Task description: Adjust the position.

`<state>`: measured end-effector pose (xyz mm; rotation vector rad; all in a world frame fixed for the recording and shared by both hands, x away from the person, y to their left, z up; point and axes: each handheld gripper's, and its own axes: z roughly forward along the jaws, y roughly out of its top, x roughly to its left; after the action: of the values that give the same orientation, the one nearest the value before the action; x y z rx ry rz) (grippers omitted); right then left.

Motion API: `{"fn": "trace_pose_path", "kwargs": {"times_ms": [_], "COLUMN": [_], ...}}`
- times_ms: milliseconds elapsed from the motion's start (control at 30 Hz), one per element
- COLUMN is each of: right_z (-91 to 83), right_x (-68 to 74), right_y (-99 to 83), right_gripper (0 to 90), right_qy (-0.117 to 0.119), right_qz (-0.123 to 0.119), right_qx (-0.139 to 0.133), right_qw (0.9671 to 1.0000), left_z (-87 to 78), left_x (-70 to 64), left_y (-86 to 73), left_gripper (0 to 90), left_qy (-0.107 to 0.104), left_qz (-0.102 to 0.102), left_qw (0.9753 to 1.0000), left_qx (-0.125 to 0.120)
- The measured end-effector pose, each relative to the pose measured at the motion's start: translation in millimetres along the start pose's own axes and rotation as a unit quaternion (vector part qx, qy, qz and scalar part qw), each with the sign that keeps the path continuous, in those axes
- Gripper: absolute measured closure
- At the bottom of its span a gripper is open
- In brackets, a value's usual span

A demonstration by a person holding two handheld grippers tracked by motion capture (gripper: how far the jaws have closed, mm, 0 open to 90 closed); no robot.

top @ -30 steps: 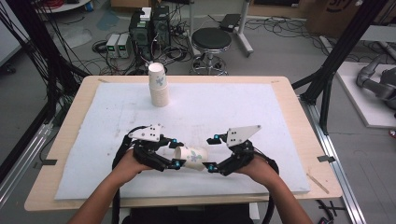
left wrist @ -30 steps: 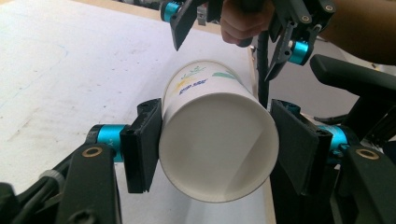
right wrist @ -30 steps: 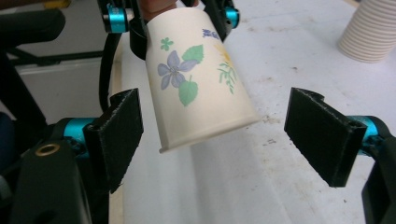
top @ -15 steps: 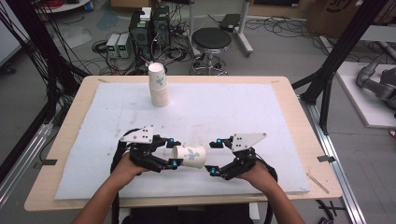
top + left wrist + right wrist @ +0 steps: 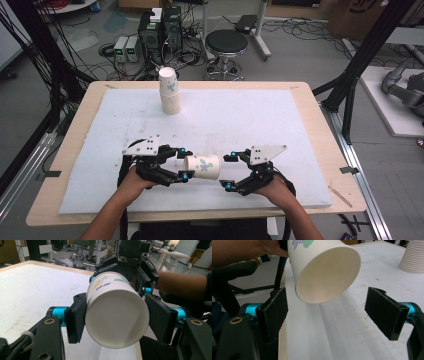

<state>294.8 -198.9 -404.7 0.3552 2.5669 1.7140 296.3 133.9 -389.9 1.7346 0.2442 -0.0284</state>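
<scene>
Cup: your paper cup lies on its side, lifted just off the counter, near the front edge, between your two hands. Its base points left, its open mouth right.
Left hand-held gripper: your left hand-held gripper pinches the cup at its base end; in the left gripper view both pads press the cup's sides.
Right hand-held gripper: your right hand-held gripper sits just right of the cup's mouth, jaws spread wide and holding nothing. In the right gripper view the cup hangs ahead of and above the pads, not touching them.
Stack: a stack of cups stands mouth down at the far left of the counter, well apart from your hands.
Mat: a white mat covers most of the counter; you hold the cup over its near part.
Stool: a black stool stands on the floor beyond the far edge.
</scene>
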Motion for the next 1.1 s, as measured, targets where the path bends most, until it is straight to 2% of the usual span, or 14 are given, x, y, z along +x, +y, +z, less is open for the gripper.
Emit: {"fn": "trace_pose_path", "kwargs": {"times_ms": [233, 400, 600, 733, 867, 967, 1100], "right_z": [5.3, 8.9, 10.0, 6.5, 4.9, 3.7, 2.7], "right_x": [2.3, 3.2, 3.0, 2.0, 1.8, 1.1, 0.4], "right_y": [1.7, 2.5, 2.1, 1.7, 1.2, 1.6, 1.6], "right_gripper": [19.1, 19.2, 19.5, 23.2, 25.2, 27.3, 29.4], "right_qy": [0.015, 0.024, 0.035, 0.047, 0.051, 0.055, 0.056], "right_qz": [0.002, 0.002, 0.008, 0.01, 0.01, 0.013, 0.012], "right_qx": [-0.001, -0.007, -0.024, -0.05, -0.059, -0.072, -0.072], "right_qw": [0.9999, 0.9997, 0.9991, 0.9976, 0.9969, 0.9958, 0.9958], "left_z": [5.5, 8.4, 10.0, 9.0, 8.8, 9.0, 9.3], "left_x": [-2.3, -2.8, -3.0, -2.5, -1.9, -1.3, -1.0], "left_y": [-0.2, -0.8, -2.4, -5.1, -8.6, -11.1, -12.7], "left_gripper": [36.7, 36.7, 36.6, 36.5, 36.4, 36.5, 36.5], "left_qy": [-0.013, -0.027, -0.038, -0.044, -0.048, -0.049, -0.049], "left_qz": [0.005, 0.001, -0.001, -0.01, -0.017, -0.02, -0.022], "left_qw": [0.9999, 0.9996, 0.9992, 0.9985, 0.9979, 0.9977, 0.9978], "left_qx": [0.0, -0.004, -0.012, -0.03, -0.041, -0.042, -0.039]}}
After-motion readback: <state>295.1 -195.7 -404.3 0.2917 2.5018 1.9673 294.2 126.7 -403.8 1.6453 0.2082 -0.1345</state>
